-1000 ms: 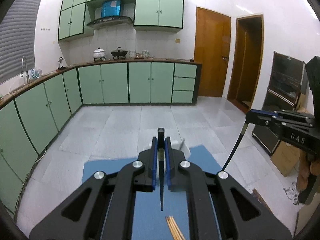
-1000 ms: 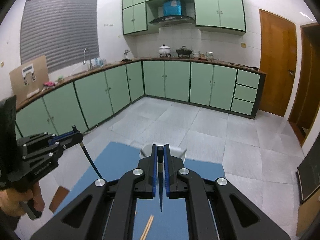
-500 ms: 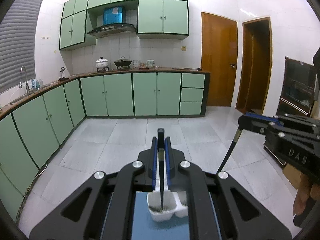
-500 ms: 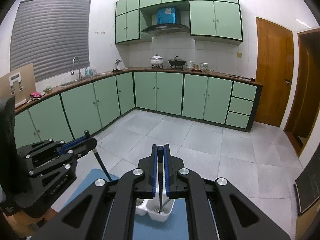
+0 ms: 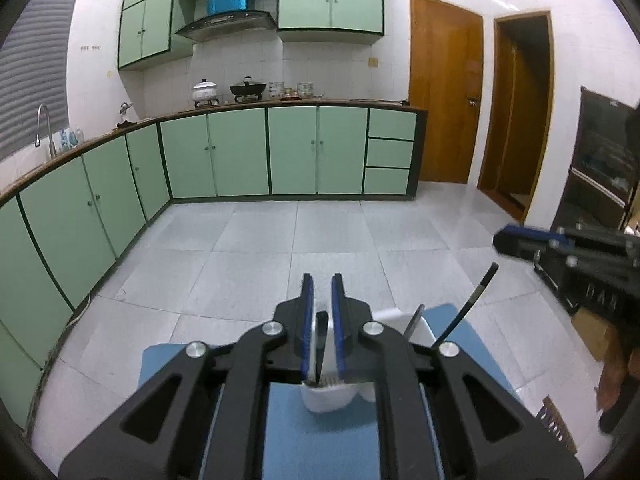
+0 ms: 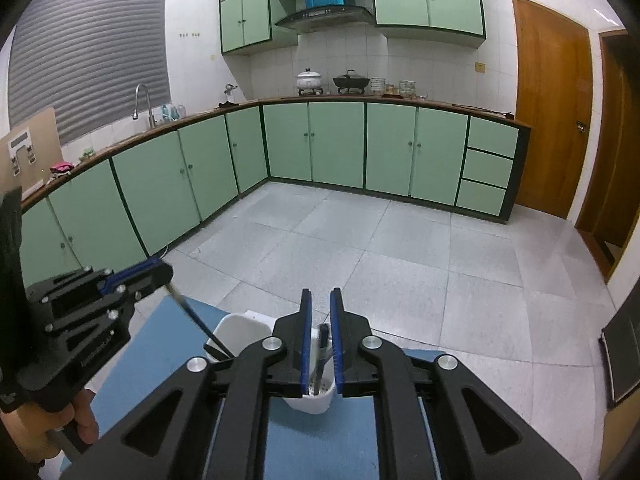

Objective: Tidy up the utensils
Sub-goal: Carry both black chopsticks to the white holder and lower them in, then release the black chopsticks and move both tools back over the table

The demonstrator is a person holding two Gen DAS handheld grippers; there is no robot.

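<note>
Green cabinets (image 5: pixel 240 152) and a grey tiled floor (image 5: pixel 328 248) fill the space far ahead of both pairs of jaws. The blue mat (image 5: pixel 312 440) lies below them, and more of it shows than half a second ago.

The left gripper (image 5: pixel 322 280) was clamped on its black utensil half a second ago. Now its jaws stand narrowly parted, with a sliver of space on each side of the left utensil (image 5: pixel 322 340), which stands between them with its lower end in the white holder (image 5: pixel 328 400). The right gripper (image 6: pixel 320 294) has done the same. Its pads are slightly apart and the right utensil (image 6: pixel 322 348) sits loose between them, down in the holder (image 6: pixel 236 326).

The holder lies directly under both pairs of jaws, on the mat (image 6: pixel 160 344).

From the right wrist, the left gripper (image 6: pixel 100 292) is off to the left of the jaws, with the left utensil (image 6: pixel 192 314) slanting from its tip down into the holder. I cannot tell whether the two touch there. From the left wrist, the right gripper (image 5: pixel 560 248) is off to the right, blurred, and the right utensil (image 5: pixel 468 308) leans just below its tip. A grey piece (image 5: pixel 416 318) also pokes from the holder, right of the left jaws.
</note>
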